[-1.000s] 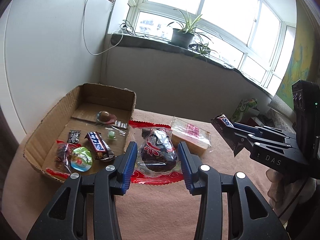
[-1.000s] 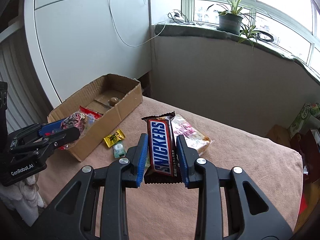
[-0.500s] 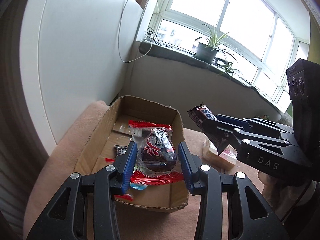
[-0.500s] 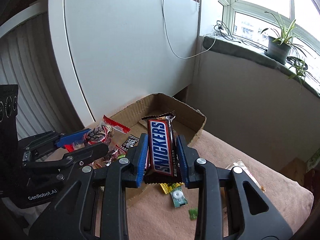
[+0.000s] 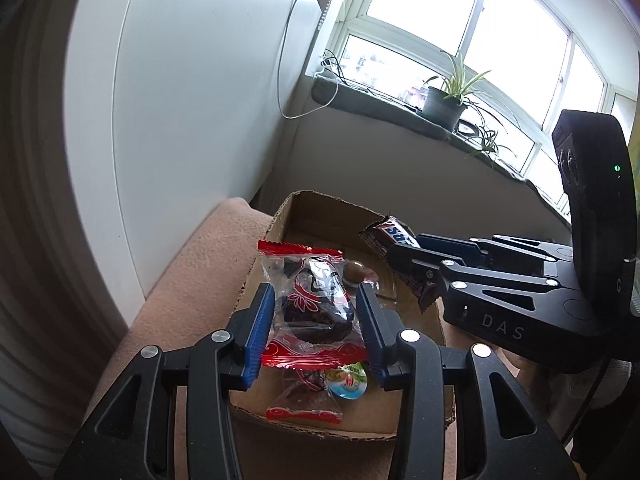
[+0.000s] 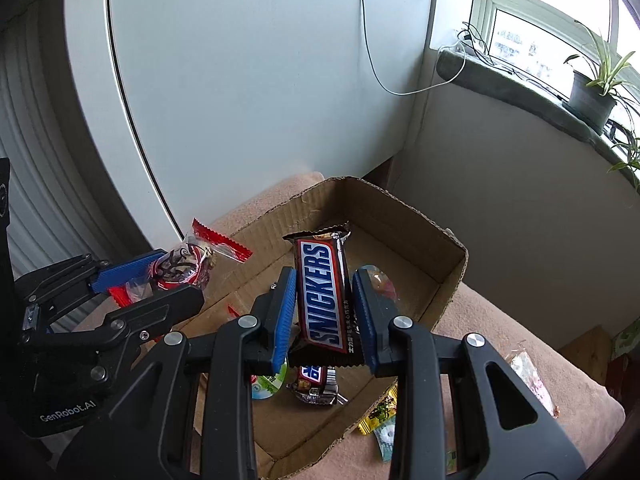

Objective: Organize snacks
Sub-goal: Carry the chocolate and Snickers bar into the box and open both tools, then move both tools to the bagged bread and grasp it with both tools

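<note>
- The pink cloth [image 6: 500, 344] covers the whole table, and everything sits on it.
- One brown cardboard box [image 6: 432, 236] with low, torn walls lies open on the cloth (its top is cut away).
- The left gripper [image 5: 316, 320] hangs over the box, squeezing one clear snack packet [image 5: 316, 304] with red zigzag ends and a dark lump inside.
- The right gripper [image 6: 324, 300] is over the box too, pinching one Snickers bar [image 6: 322, 292], brown with big white letters on blue, standing up on end.
- Inside the box I count one more red-ended packet [image 5: 304, 414], one small Snickers [image 6: 316, 384], one round jelly cup [image 5: 347, 383] with a green and blue lid, and one brown chocolate ball [image 5: 355, 271].
- Outside the box, on the cloth, lie one yellow candy [image 6: 380, 414], one small green-white candy [image 6: 386, 440] and one clear pink bag [image 6: 528, 376].
</note>
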Motion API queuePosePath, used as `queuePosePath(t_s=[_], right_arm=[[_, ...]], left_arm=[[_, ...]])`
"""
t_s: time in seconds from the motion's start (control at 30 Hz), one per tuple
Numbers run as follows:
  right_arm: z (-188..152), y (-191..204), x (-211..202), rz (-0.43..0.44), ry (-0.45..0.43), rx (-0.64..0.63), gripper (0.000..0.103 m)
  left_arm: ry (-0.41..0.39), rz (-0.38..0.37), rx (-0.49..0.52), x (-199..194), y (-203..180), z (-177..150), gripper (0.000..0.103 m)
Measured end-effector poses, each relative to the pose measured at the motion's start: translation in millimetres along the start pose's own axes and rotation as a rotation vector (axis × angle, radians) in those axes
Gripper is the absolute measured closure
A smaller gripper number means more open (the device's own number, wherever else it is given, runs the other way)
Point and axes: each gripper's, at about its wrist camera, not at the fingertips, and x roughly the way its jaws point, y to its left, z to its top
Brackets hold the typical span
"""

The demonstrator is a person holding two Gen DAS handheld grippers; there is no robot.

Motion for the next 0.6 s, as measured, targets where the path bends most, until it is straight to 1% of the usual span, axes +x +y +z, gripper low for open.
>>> queuePosePath(t_s=[0.17,0.2,0.23,0.27,0.3,0.57,0.6], right_arm=[[-5,-2,13,0.001,0.035,0.021,0.073],[-6,-3,11,-0.010,0.032,0.024,0.070],[-6,-4,10,-0.014,0.028,0.024,0.061],[-4,-5,9,-0.019,0.021,0.026,0.054],[-5,-6,5,-0.030,0.010,0.028,0.043],[-11,-11,-29,-0.057,-0.039,0.043,0.042],[-13,-13,-35,-0.060,-0.049,0.049,0.039]], left_arm=[[0.015,-0.014,0.008,4,0,-1,0.062],[0.017,-0.012,0.009,5,-1,-1,0.062],[0.018,-0.011,0.008,5,-1,-1,0.062],[0.018,-0.009,0.007,5,-1,0,0.062],[0.022,-0.004,0.007,6,-1,0,0.062],[0.019,0.000,0.018,-2,-8,-1,0.061],[0.015,0.001,0.018,-4,-10,0,0.061]])
